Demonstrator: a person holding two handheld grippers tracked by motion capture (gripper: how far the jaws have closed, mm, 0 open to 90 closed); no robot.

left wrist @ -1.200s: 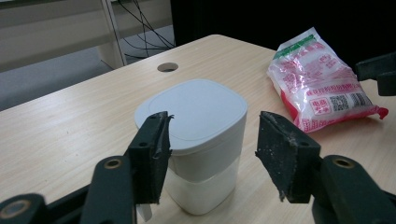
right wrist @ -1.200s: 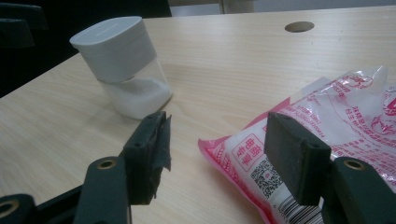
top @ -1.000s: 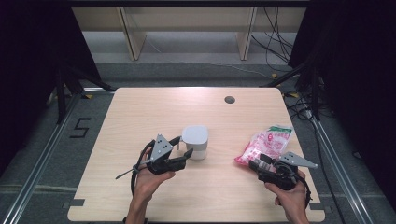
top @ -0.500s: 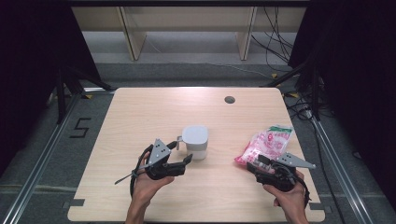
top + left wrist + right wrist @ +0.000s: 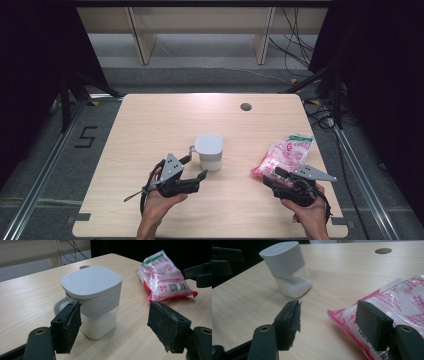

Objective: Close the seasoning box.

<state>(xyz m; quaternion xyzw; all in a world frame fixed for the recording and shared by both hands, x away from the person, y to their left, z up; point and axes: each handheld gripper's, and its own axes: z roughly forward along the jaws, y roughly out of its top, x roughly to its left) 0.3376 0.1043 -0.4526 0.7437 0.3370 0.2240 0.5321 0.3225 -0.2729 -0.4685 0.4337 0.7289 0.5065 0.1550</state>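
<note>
High view: a pale wood-grain desk (image 5: 150, 125) carries a squarish container (image 5: 209, 151) with a matte white lid, rounded corners and a clear base holding white powder. The left tongs (image 5: 196, 166) have just been opening; they gape just short of it, empty. The right tongs (image 5: 272, 175) stand open at a glossy pink-and-white crinkled packet (image 5: 285, 155), not pinching it.

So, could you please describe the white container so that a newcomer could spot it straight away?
Look at the wooden table and find its middle. The container stands there upright, just ahead of the left gripper. Unlike the flat pink bag to its right, it is a squarish box with a white lid, a clear base and white powder inside.
</note>
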